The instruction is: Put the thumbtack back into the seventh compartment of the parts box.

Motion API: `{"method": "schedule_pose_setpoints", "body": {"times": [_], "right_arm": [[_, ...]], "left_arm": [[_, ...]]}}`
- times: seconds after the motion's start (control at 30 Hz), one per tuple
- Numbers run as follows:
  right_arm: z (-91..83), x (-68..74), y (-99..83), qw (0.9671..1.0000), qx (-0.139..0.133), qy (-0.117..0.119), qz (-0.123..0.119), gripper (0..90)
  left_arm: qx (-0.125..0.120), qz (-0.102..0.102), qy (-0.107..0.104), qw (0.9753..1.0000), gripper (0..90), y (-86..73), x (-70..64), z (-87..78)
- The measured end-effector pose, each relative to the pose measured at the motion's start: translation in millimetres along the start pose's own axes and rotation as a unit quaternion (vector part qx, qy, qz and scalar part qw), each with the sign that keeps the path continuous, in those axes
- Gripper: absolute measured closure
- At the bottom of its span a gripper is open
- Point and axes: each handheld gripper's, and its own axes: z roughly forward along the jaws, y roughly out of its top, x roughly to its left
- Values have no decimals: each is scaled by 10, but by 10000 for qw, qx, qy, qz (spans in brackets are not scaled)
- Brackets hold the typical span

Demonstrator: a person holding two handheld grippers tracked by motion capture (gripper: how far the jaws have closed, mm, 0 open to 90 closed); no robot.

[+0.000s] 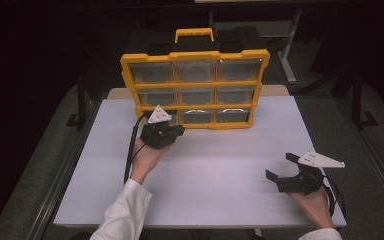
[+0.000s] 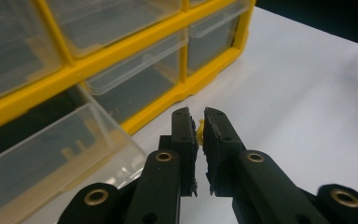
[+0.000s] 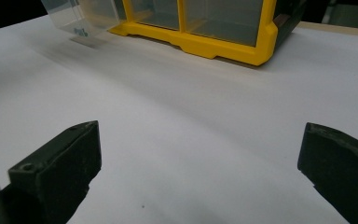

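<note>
High view: a yellow-framed drawer organizer (image 1: 195,90) with clear drawers in three rows of three stands upright at the upper centre of the frame, on the far half of a white table (image 1: 205,185); an orange carry handle (image 1: 194,34) tops it. The left gripper (image 1: 177,131), at centre left, is just before the organizer's bottom-left corner, its jaws nearly together. The right gripper (image 1: 280,167), at lower right, rests well apart from the organizer with its jaws spread wide.

Left gripper view: the black jaws rise from the bottom centre, narrowed onto a small yellow piece (image 2: 200,133) pinched between them. At the lower left a clear drawer (image 2: 51,158) stands pulled out of the organizer's bottom row.

Right gripper view: the two jaws sit at the lower left and lower right corners, wide and holding nothing. The organizer's base runs along the upper edge; the pulled-out drawer, at upper left, carries a small dark mark too blurred to read.
</note>
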Motion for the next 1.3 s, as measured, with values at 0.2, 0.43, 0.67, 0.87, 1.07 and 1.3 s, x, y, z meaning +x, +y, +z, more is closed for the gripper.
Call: {"method": "schedule_pose_setpoints", "body": {"times": [0.2, 0.43, 0.67, 0.87, 1.07, 1.3], "right_arm": [[4, -1, -1, 10000, 2, -1, -16, 0], [7, -1, -3, 10000, 10, 2, -19, 0], [13, 4, -4, 10000, 29, 9, -28, 0], [18, 10, -5, 10000, 54, 10, -23, 0], [16, 13, -5, 10000, 43, 32, -22, 0], [25, 13, -6, 10000, 65, 46, -40, 0]], "left_arm": [[-106, -145, 143, 9997, 832, -4, 117, -69], [-252, -325, 296, 9987, 832, -7, 258, -135], [-386, -462, 604, 9964, 831, -9, 391, -213], [-315, -589, 818, 9944, 831, -39, 506, -196], [-400, -853, 471, 9944, 593, -90, 608, -159], [-686, -924, 307, 9929, 223, -170, 635, -201]]}}
